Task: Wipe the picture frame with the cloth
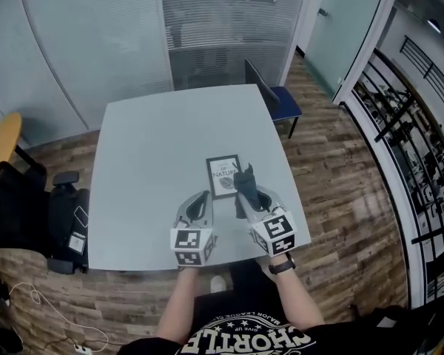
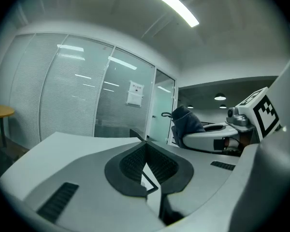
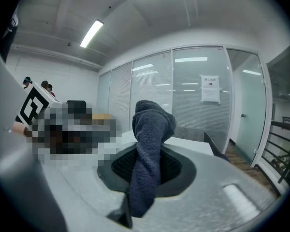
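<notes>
A small black-rimmed picture frame (image 1: 222, 174) with white print lies flat on the pale grey table (image 1: 163, 139), near its front edge. My right gripper (image 1: 246, 195) hovers at the frame's right side, shut on a dark grey cloth (image 1: 245, 180) that sticks up out of its jaws. The right gripper view shows that cloth (image 3: 150, 139) pinched between the pads and folded over at the top. My left gripper (image 1: 200, 200) sits just left of the frame's near corner, jaws together. A corner of the frame (image 2: 146, 178) shows behind its pads. The cloth (image 2: 186, 120) appears at the right there.
A blue chair (image 1: 280, 98) stands at the table's far right corner. A black office chair (image 1: 52, 213) and a yellow round table (image 1: 1, 139) are on the left. Glass partition walls run behind; wood floor surrounds the table.
</notes>
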{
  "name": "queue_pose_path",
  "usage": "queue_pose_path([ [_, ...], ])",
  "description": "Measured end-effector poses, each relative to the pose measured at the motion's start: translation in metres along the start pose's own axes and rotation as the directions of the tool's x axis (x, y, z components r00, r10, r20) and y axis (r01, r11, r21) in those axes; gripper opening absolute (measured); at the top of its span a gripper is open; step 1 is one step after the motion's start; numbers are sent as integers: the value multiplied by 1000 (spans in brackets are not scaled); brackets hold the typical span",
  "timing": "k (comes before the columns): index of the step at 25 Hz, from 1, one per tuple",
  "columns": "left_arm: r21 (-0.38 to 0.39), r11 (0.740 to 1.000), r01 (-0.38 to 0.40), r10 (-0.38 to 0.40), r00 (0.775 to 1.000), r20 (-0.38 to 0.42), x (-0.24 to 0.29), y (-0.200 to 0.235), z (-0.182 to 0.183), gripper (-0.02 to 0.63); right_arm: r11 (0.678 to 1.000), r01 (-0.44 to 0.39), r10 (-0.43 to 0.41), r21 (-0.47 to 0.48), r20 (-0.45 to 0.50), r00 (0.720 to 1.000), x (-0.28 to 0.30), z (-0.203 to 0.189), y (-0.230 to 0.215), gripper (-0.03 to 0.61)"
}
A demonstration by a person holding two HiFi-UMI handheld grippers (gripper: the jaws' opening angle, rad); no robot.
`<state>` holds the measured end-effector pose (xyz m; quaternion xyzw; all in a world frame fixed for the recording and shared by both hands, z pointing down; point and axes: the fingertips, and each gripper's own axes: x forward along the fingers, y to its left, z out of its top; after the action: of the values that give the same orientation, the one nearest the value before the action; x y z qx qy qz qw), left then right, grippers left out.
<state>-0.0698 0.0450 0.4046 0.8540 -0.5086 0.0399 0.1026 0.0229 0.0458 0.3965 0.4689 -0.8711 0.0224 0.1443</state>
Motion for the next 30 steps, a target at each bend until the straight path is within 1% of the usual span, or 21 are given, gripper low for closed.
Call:
queue_pose_path([
  [2, -21, 1000, -6, 5, 999, -45, 17, 7, -16, -5, 1000, -11, 11, -25, -15, 1000, 15, -8, -13, 67],
  [4, -39, 999, -12, 8, 997, -83, 36, 17, -34, -5, 1000, -11, 10, -28, -44, 999, 33, -19, -30, 67],
  [6, -64, 998, -19, 10, 992, -129, 56, 28, -54, -5, 999, -34, 34, 5, -85, 996, 55, -34, -47, 67],
  [8, -102, 995, -23, 4, 983, -186, 73, 38, -76, -5, 997, -75, 79, 37, -136, 988, 78, -49, -57, 67],
  [10, -134, 991, -19, -13, 972, -237, 90, 43, -96, -5, 993, -115, 120, 33, -208, 971, 101, -65, -66, 69],
  [13, -158, 987, -19, -30, 952, -306, 112, 46, -124, -5, 989, -149, 143, 4, -306, 941, 132, -92, -82, 69],
  [16, -184, 982, -31, -40, 927, -373, 131, 48, -154, -5, 983, -184, 168, -9, -366, 915, 158, -117, -95, 71],
  [18, -192, 981, -41, -43, 910, -413, 141, 50, -173, -3, 969, -240, 200, -52, -397, 896, 176, -131, -101, 71],
  [21, -217, 975, -52, -56, 886, -461, 156, 54, -194, -5, 925, -345, 241, -156, -460, 855, 206, -144, -106, 71],
  [23, -235, 970, -63, -63, 868, -492, 164, 57, -209, -5, 882, -407, 248, -236, -502, 829, 227, -152, -108, 69],
  [25, -245, 967, -72, -69, 850, -522, 168, 58, -224, -5, 820, -484, 264, -305, -549, 793, 247, -164, -104, 69],
  [27, -249, 965, -83, -70, 832, -550, 171, 58, -239, -5, 747, -560, 277, -357, -599, 752, 265, -175, -99, 69],
  [30, -257, 961, -103, -68, 811, -580, 172, 61, -255, -5, 655, -648, 290, -389, -663, 690, 286, -192, -86, 69],
])
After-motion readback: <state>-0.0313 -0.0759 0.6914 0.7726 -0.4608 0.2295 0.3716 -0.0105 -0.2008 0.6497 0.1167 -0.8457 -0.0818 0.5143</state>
